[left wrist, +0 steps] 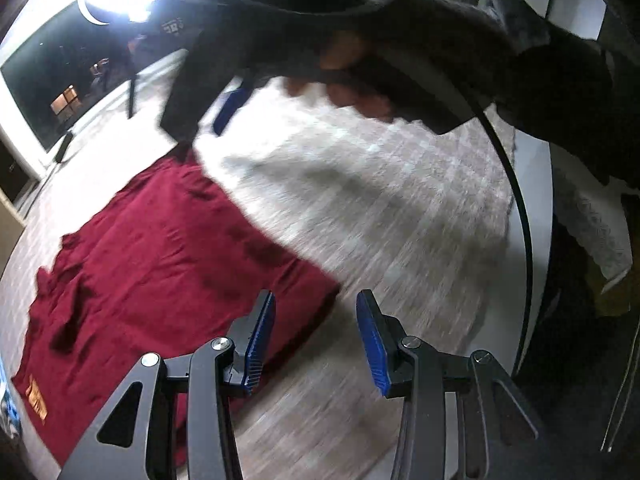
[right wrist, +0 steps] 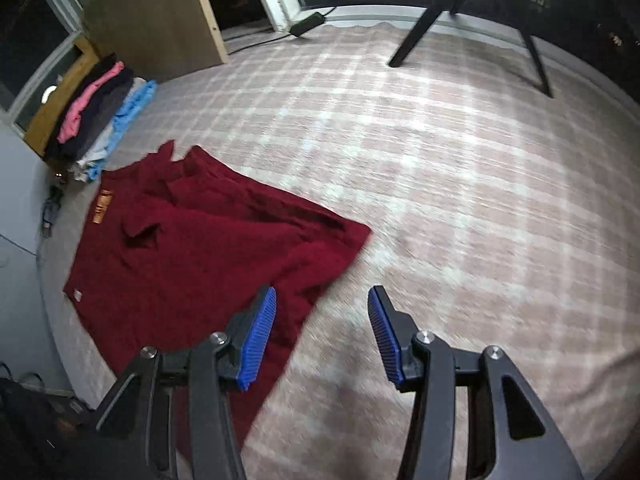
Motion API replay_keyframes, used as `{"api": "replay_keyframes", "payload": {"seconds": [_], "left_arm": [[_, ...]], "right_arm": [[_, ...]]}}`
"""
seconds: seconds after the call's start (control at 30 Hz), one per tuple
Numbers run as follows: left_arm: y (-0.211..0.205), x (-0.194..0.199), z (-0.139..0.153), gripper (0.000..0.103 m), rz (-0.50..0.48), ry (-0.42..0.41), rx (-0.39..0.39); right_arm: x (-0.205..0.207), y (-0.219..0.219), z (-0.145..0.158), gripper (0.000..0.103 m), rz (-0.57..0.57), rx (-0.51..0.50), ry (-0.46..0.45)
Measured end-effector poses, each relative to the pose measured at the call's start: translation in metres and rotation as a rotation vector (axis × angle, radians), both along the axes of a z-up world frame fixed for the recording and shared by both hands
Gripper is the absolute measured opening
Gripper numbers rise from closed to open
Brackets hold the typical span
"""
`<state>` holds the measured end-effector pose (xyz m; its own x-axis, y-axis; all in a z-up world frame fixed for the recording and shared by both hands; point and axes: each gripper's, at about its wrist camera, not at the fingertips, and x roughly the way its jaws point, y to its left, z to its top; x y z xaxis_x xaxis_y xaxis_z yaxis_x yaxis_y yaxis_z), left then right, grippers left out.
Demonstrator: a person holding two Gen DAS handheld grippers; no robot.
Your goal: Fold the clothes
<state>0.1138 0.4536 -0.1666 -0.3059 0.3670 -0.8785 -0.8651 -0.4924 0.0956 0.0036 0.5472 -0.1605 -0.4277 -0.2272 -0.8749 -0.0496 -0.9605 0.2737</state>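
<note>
- Nearest lens: left gripper (left wrist: pixel 315 336), blue ribbed pads wide apart, holding nothing; hovering over the near corner of the dark red knit garment (left wrist: pixel 160 264); likely lining up a grab.
- Right gripper (right wrist: pixel 322 336) also spread wide and empty; aimed at the bare pale checked carpet (right wrist: pixel 460 184) just beside the garment's edge; probably positioned to take the opposite side.
- Garment lying mostly flat on the carpet, some bunching at one end; orange label (right wrist: pixel 102 206) near one corner; laid out flat presumably so a fold can start.
- Seen from the left wrist: right gripper held in the person's hand (left wrist: pixel 348 80) above the carpet, blurred.
- Stack of folded clothes, pink, dark and light blue (right wrist: pixel 100 120), just beyond the garment; likely the done pile.
- Judgement: fold not yet started; no cloth pinched.
</note>
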Motion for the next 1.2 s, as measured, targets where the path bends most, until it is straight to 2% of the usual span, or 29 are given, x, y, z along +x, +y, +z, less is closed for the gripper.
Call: {"api": "replay_keyframes", "payload": {"seconds": [0.13,0.37,0.4,0.43,0.47,0.5,0.53,0.67,0.73,0.93,1.03,1.2], "left_arm": [[0.011,-0.003,-0.009,0.041,0.023,-0.005,-0.013],[0.010,-0.011,-0.018,0.039,0.090,-0.047,0.010],[0.009,-0.012,-0.018,0.036,0.098,-0.050,0.013],[0.007,-0.014,-0.018,0.028,0.106,-0.047,0.015],[0.004,-0.016,-0.017,0.019,0.117,-0.052,0.022],[0.000,-0.020,-0.015,0.014,0.132,-0.072,0.038],[-0.005,-0.024,-0.014,0.006,0.148,-0.097,0.059],[-0.027,-0.037,-0.006,0.006,0.217,-0.196,0.158],[-0.035,-0.038,0.005,0.006,0.200,-0.224,0.173],[-0.092,-0.046,0.054,0.006,0.270,-0.226,0.336],[-0.137,-0.052,0.074,0.006,0.335,-0.217,0.401],[-0.218,-0.057,0.085,0.006,0.443,-0.177,0.443]], "right_arm": [[-0.008,0.000,-0.013,0.048,0.000,-0.015,-0.011],[-0.020,0.006,-0.014,0.046,-0.001,-0.052,0.027],[-0.022,0.005,-0.014,0.038,0.004,-0.048,0.032],[-0.024,0.004,-0.014,0.020,0.009,-0.047,0.031],[-0.025,0.003,-0.015,0.012,0.015,-0.048,0.029],[-0.026,0.001,-0.015,0.006,0.021,-0.050,0.027],[-0.026,0.000,-0.015,0.006,0.022,-0.052,0.029],[-0.026,0.003,-0.008,0.005,-0.005,-0.114,0.054],[-0.026,0.008,0.001,0.005,-0.032,-0.158,0.066],[-0.030,0.006,0.047,0.004,-0.073,-0.267,0.143],[-0.044,-0.020,0.074,0.004,-0.043,-0.269,0.188],[-0.088,-0.084,0.101,0.004,0.026,-0.245,0.230]]}}
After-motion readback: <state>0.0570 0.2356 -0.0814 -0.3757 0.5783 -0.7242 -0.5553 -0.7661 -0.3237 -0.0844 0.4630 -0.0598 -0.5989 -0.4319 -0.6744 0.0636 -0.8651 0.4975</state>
